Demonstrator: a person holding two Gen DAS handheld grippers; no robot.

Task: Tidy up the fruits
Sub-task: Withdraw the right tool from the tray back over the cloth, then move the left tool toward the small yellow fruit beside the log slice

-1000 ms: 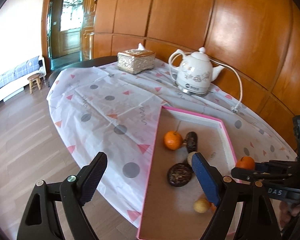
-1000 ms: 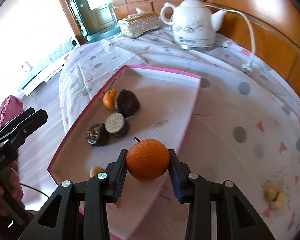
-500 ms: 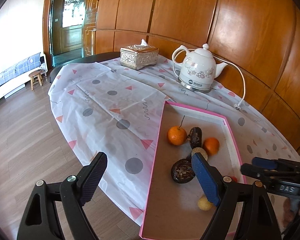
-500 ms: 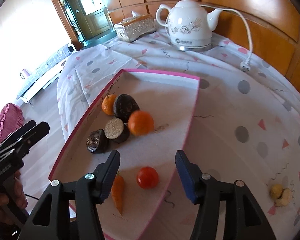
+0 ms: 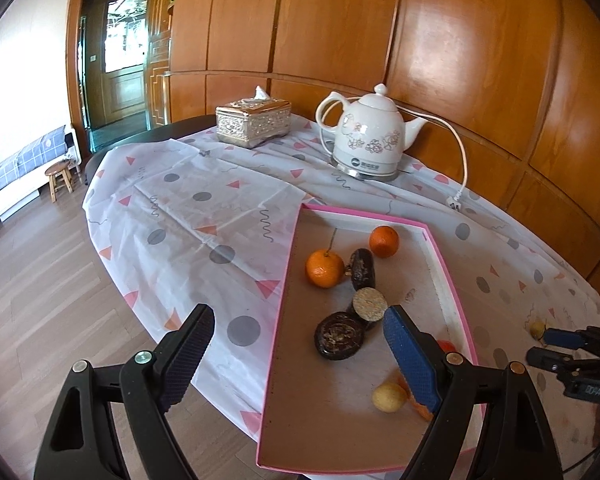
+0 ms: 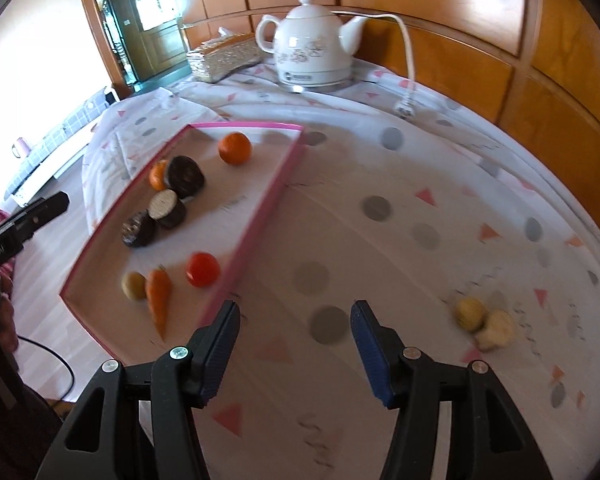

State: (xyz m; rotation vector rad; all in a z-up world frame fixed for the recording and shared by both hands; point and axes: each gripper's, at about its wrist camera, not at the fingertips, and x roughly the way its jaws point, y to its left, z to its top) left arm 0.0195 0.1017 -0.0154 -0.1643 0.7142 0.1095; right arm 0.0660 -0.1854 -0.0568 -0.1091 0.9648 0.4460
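A pink-rimmed cardboard tray [image 5: 446,276] holds orange tangerines [image 5: 325,269]; the white plastic cloth [image 5: 188,216] carries grey dots and pink triangles; the white ceramic kettle [image 5: 370,140] shows floral print.

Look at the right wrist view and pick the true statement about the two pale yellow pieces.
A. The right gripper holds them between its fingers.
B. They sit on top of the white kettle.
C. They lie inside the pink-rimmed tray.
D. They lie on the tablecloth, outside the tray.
D. The two pale yellow pieces lie on the tablecloth, well clear of the pink-rimmed tray, and the right gripper is open and empty.
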